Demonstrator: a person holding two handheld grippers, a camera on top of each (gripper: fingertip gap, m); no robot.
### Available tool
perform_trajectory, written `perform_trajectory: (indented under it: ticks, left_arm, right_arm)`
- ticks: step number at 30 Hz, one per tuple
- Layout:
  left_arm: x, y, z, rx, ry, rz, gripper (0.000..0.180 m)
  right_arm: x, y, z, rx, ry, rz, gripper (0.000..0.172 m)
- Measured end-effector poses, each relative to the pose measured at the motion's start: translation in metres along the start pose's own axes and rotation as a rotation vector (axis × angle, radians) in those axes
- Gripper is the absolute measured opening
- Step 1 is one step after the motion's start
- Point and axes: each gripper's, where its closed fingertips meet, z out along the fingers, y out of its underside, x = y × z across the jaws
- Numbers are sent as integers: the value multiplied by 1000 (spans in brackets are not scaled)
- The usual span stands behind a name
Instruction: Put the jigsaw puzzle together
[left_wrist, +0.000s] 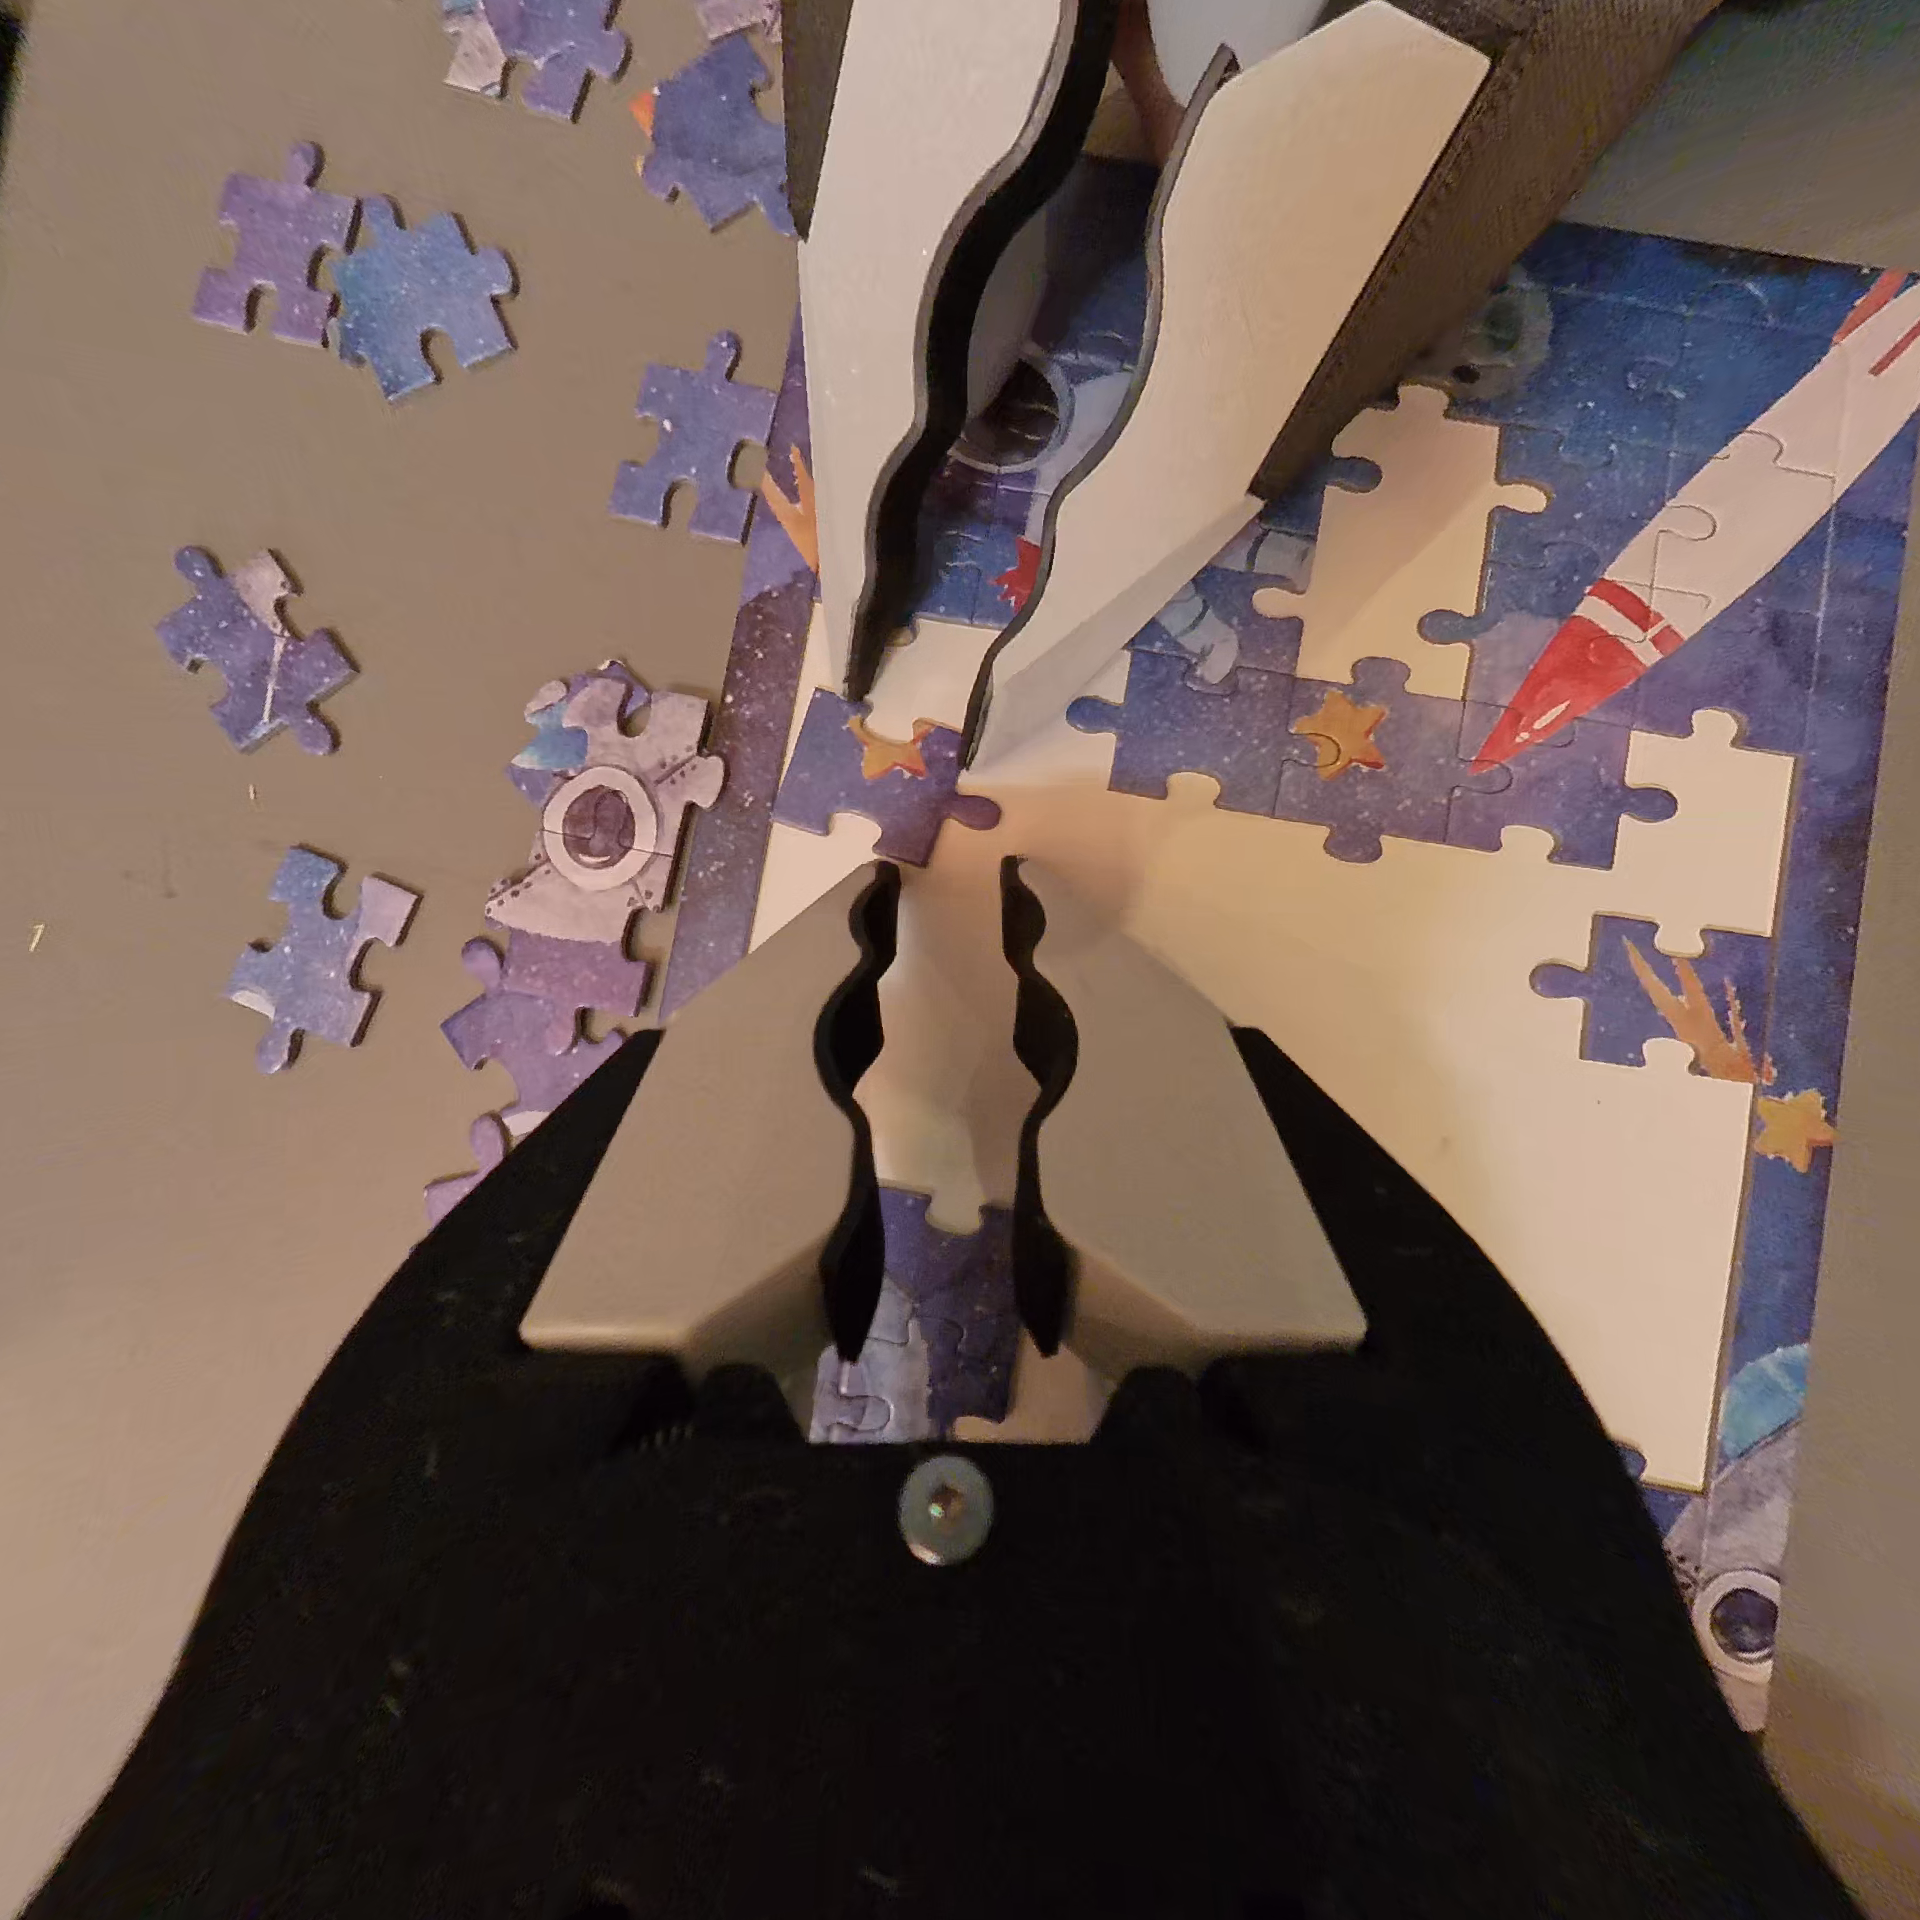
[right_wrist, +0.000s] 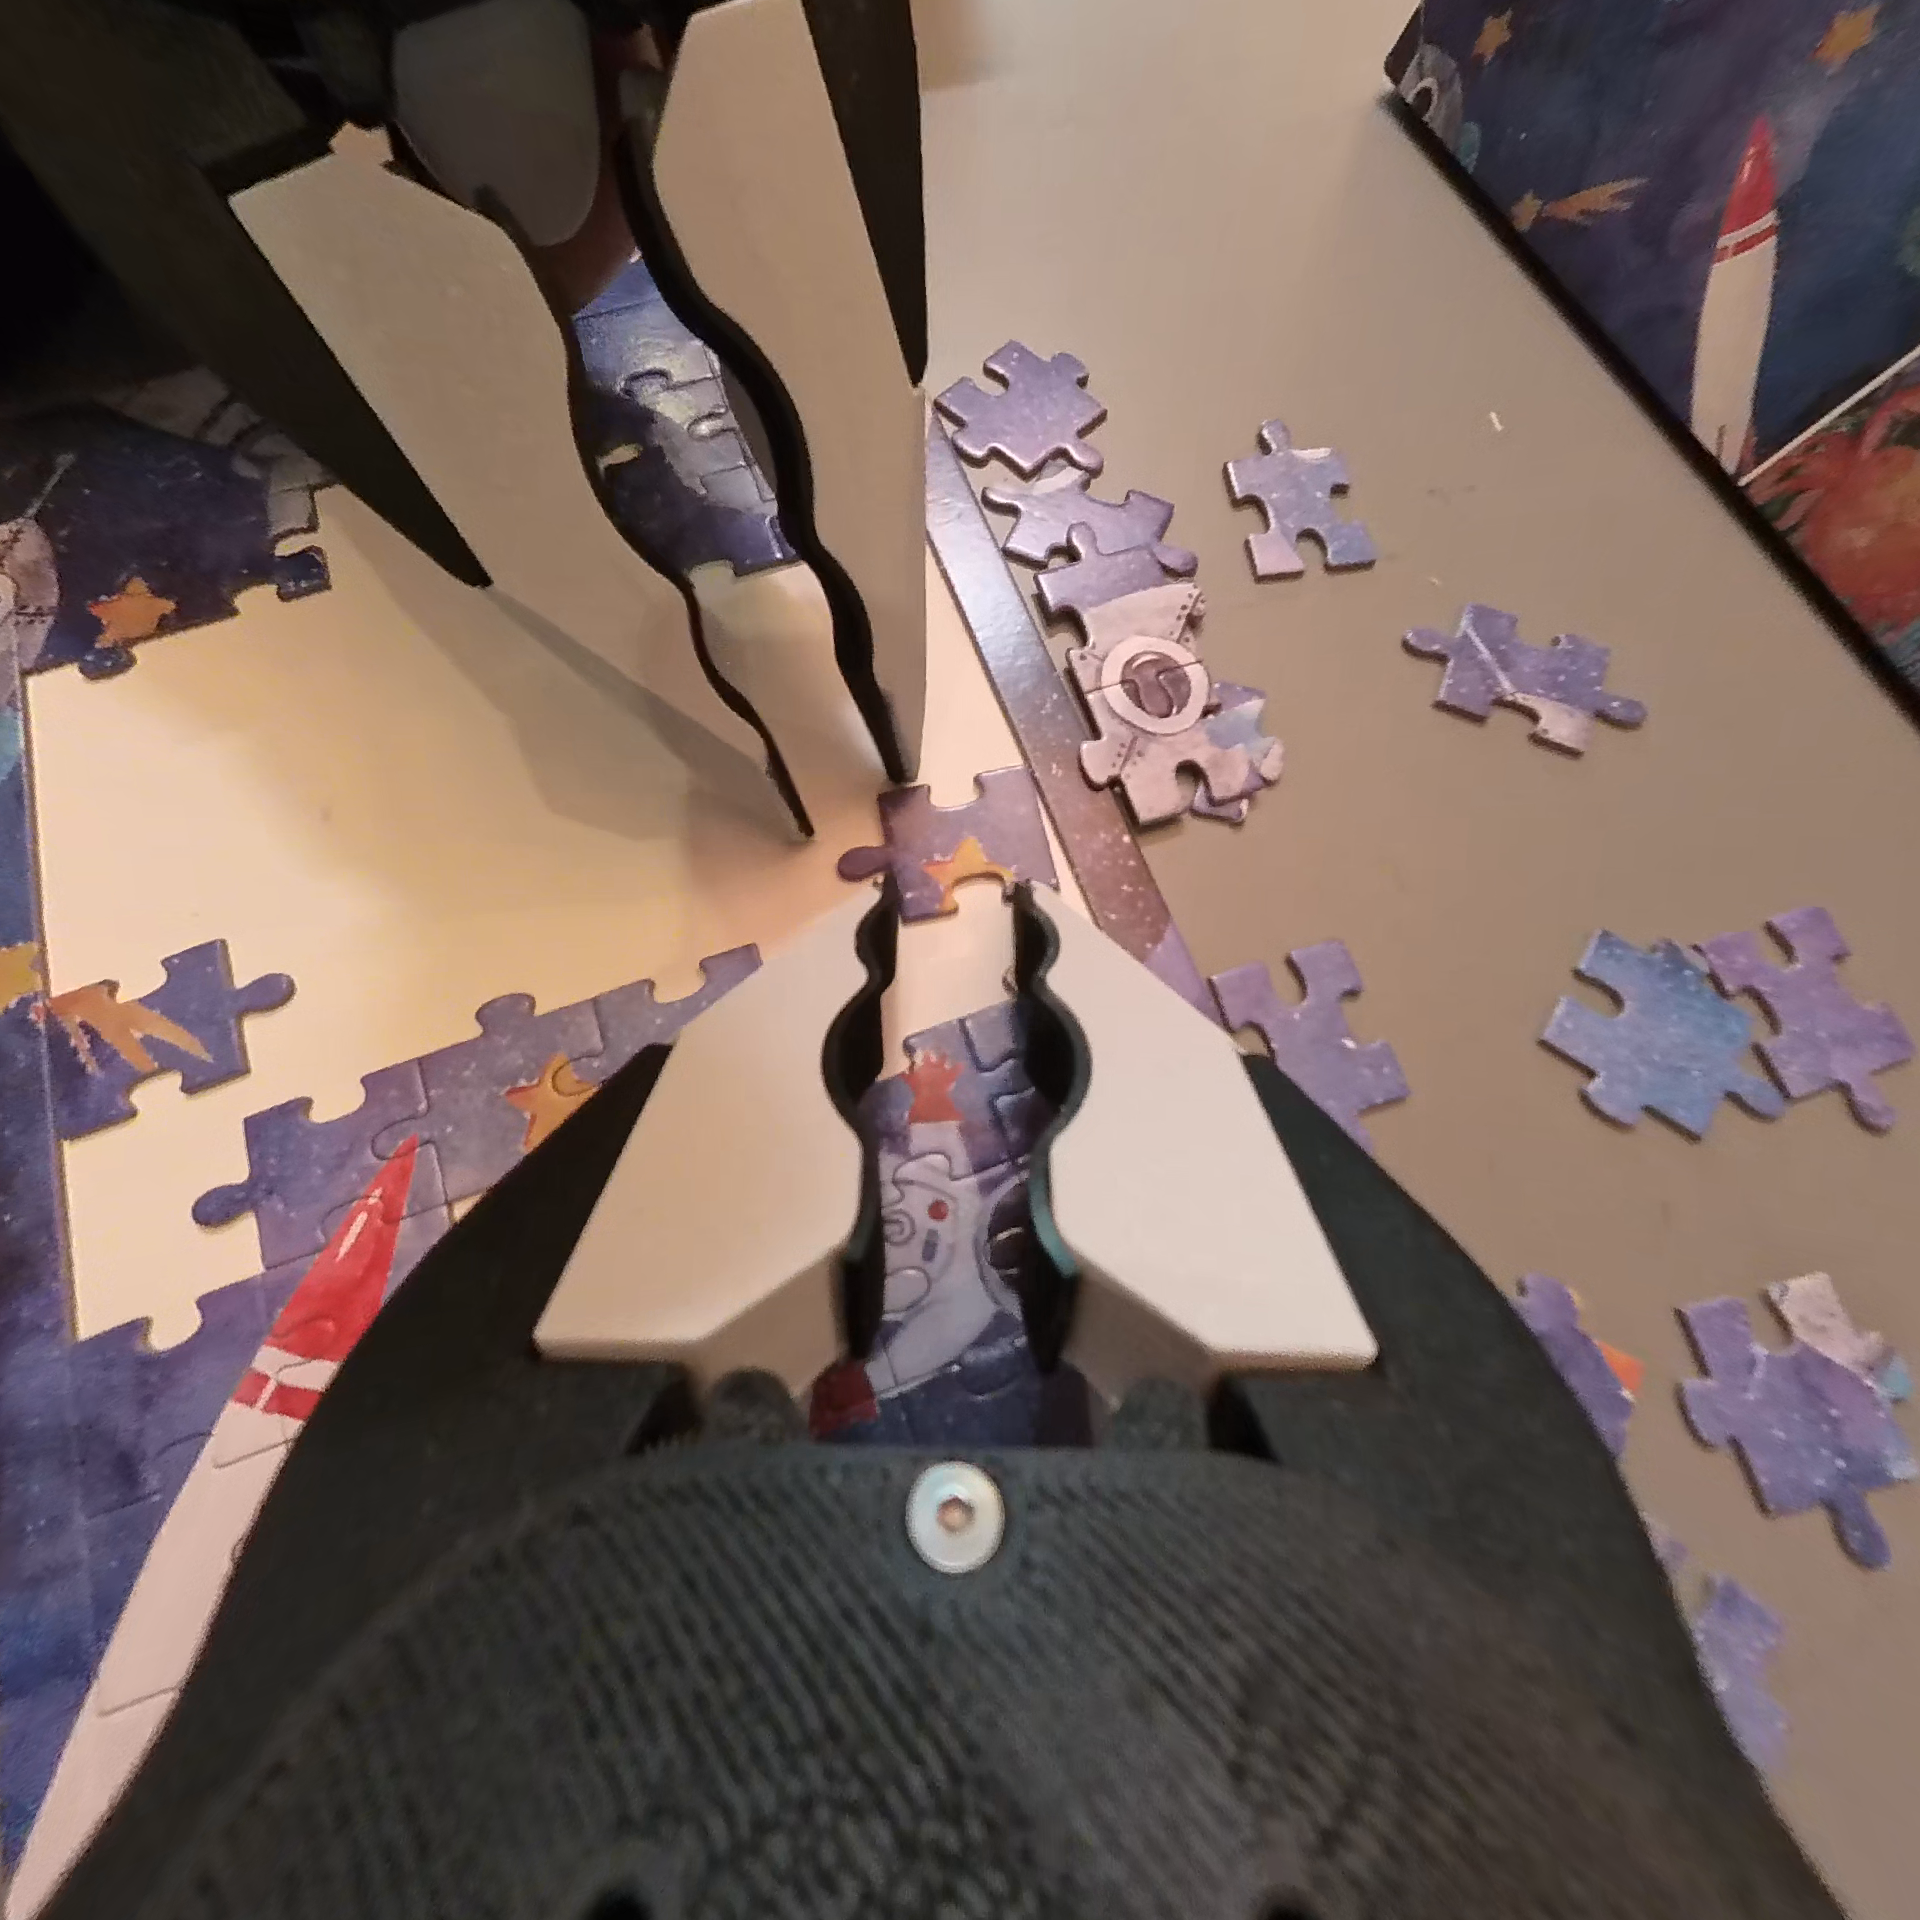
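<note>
Both grippers, left (left_wrist: 951, 862) and right (right_wrist: 951, 899), hover part-open, gripping nothing, tips bracketing a loose purple star-printed cardboard puzzle piece (left_wrist: 883, 774) inside the puzzle tray (left_wrist: 1247, 935).

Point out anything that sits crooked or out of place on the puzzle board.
One purple piece with part of an orange star lies loose on the bare board, turned askew to the frame and joined to nothing. Both grippers' tips are at it.

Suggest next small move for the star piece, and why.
Probably a slight nudge with the left gripper to square the star piece against the frame border: it lies flat but skewed on the bare board, with the right gripper tips on its far edge.
</note>
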Motion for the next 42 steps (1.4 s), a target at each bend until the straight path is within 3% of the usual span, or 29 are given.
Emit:
perform_trajectory:
  ticks: [8, 31, 42]
  left_arm:
    - [-5, 3, -1, -2, -5, -22, 30]
    - [-7, 0, 0, 8, -34, -10, 23]
    - [-13, -8, -10, 79, -31, -48, 23]
  right_arm:
    - [-4, -3, 4, 1, -15, -25, 18]
    - [2, -4, 3, 4, 32, -25, 17]
    - [22, -18, -32, 156, 44, 66, 21]
